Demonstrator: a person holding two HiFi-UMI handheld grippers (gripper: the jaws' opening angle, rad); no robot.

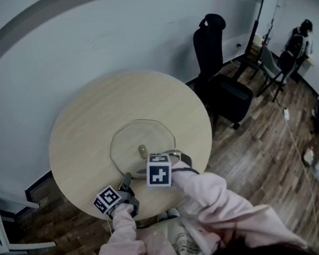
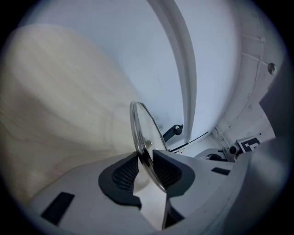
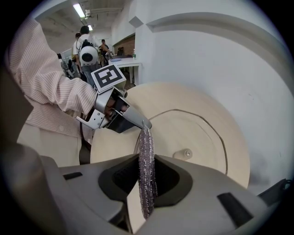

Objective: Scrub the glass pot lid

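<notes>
In head view, the right hand-held gripper (image 1: pixel 158 163) hides its scrubber (image 3: pixel 147 170) and the glass lid's (image 1: pixel 141 136) near rim.

Dim, even indoor light; ceiling strip lights (image 3: pixel 79 9) glow far left; fisheye distortion and dark vignetting at edges.

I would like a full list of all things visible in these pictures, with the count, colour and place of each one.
table: one, pale wood, round, middle of the head view.
glass pot lid: one, clear with a pale knob, at the table's near side.
scrubbing pad: one, silvery purple, between the right gripper's jaws.
office chair: one, black, behind the table on the right.
floor: dark wood planks, around the table.
wall: white, behind the table.
left gripper: one, grey, shut on the glass pot lid's rim.
right gripper: one, grey, shut on the scrubbing pad.
sleeves: two, pink, bottom of the head view.
</notes>
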